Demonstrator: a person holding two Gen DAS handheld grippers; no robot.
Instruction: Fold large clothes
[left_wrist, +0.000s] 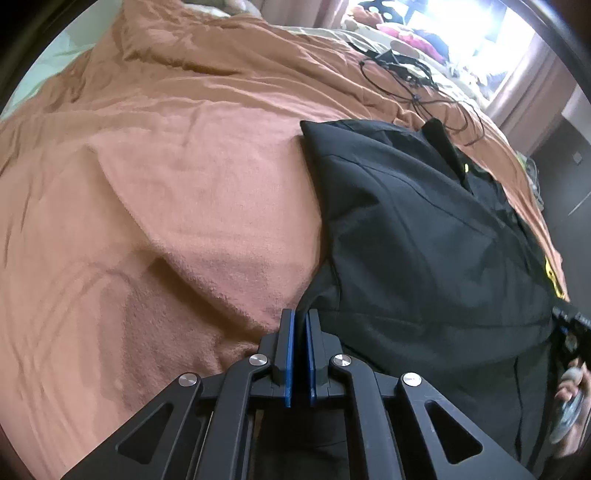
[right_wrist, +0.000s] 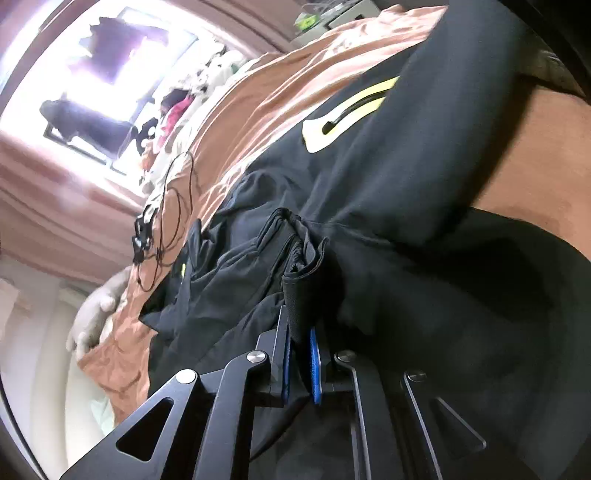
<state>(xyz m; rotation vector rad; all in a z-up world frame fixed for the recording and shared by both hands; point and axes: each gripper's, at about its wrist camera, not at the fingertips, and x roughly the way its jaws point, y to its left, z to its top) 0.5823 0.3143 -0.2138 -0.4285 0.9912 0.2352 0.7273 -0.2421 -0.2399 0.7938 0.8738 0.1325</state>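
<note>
Grippers both pinching jacket, fold mid-way, not finished.
Left gripper (left_wrist: 300, 332) fingers pressed nearly together on a thin black edge at the jacket's near-left corner; right gripper (right_wrist: 300, 338) pinches a bunched wad of cuff or hem, several layers. Jacket (left_wrist: 424, 229) lies on the orange blanket (left_wrist: 166, 166), right of centre, far-left corner squared off as if already folded once, near part loose and rumpled. Judged: one fold in, more folds and flattening left. Fabric black, matte, thin, seams showing, yellow-white logo (right_wrist: 347, 114). Black cable (left_wrist: 417, 88) lies far on blanket, apart from jacket.
</note>
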